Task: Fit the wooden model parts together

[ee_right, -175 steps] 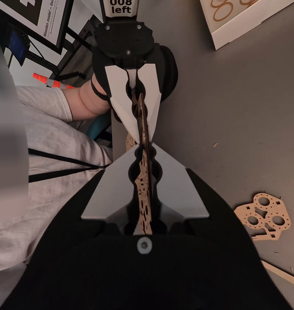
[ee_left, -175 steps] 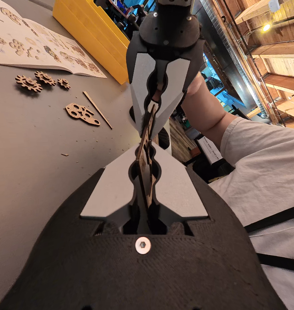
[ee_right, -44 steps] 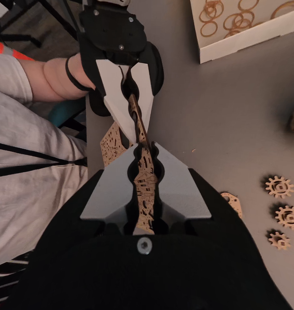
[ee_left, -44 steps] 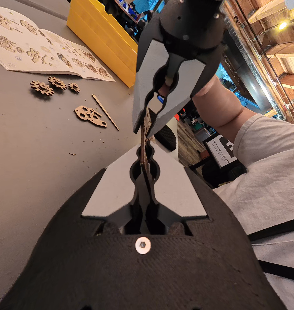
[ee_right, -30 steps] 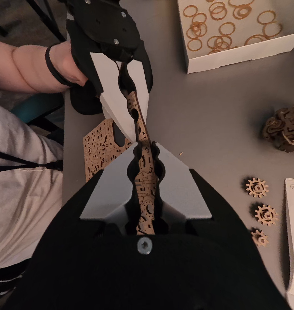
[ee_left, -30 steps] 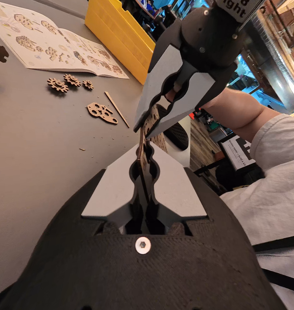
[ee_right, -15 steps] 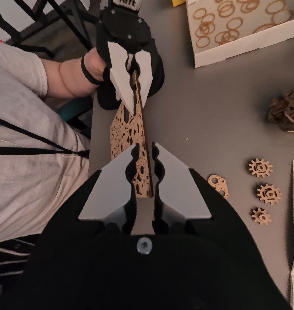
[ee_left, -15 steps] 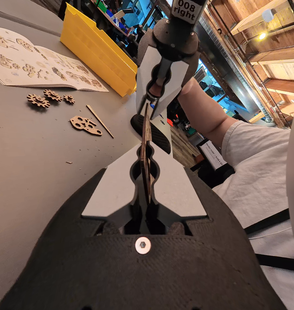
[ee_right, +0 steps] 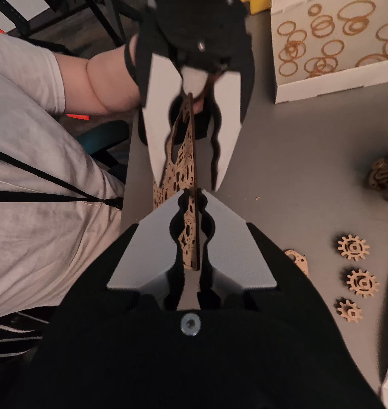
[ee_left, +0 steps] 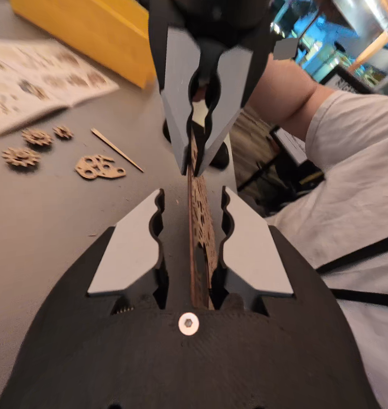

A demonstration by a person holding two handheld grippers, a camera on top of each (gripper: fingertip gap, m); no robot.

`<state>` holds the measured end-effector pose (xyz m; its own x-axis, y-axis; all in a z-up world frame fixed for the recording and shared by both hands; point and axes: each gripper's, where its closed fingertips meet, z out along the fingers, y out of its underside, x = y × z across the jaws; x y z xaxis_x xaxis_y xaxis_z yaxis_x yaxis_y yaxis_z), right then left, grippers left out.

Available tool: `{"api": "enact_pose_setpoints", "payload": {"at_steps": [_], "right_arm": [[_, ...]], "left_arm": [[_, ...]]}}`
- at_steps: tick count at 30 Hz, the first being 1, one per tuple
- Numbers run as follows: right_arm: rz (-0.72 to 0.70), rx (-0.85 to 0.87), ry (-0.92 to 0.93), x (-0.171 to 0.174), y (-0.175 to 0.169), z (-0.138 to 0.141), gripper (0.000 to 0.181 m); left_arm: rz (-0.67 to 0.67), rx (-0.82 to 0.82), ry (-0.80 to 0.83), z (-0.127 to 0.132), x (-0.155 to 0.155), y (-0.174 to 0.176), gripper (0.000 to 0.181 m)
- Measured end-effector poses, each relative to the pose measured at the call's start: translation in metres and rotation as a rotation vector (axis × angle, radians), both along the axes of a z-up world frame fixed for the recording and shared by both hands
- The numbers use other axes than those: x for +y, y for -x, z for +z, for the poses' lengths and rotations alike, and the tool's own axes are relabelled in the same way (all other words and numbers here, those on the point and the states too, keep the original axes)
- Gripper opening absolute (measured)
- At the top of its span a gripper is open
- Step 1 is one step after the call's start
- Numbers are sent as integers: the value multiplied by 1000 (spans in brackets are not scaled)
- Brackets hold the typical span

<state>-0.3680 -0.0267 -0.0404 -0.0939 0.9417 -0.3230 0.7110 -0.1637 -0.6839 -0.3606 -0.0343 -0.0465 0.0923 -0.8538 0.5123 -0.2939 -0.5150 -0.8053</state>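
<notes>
The right tongs (ee_right: pixel 192 195) pinch the thin, brown, hole-cut wooden sheet (ee_right: pixel 189 234); the left tongs (ee_left: pixel 192 192) are spread. Next, probably re-grip.

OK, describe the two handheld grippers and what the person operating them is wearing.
Both grippers match. The left gripper and the right gripper each have a broad black textured body with one silver hex screw at its centre. Their fingers are pale grey wedges with black wavy inner edges. The person wears a light short-sleeved shirt, black straps across it and a black wristband.
</notes>
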Motion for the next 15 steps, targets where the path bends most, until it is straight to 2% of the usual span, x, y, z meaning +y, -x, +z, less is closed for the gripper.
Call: {"api": "enact_pose_setpoints", "payload": {"at_steps": [2, 3, 6, 8, 11, 15], "right_arm": [[16, -18, -35, -1, -4, 0, 6], [11, -4, -31, -2, -5, 3, 6], [-12, 34, 7, -3, -8, 7, 8], [-51, 26, 40, 2, -11, 5, 9], [-63, 56, 108, 0, -9, 7, 5], [-75, 20, 100, 3, -10, 2, 4]], "left_arm": [[-104, -21, 88, 1, -11, -5, 12], [-95, -43, 119, 2, -7, -6, 2], [-102, -107, 151, 6, -7, -6, 1], [-76, -51, 110, -2, -4, -6, 2], [-82, -44, 101, 0, -6, -8, 1], [-66, -41, 108, -2, -4, -9, 2]]}}
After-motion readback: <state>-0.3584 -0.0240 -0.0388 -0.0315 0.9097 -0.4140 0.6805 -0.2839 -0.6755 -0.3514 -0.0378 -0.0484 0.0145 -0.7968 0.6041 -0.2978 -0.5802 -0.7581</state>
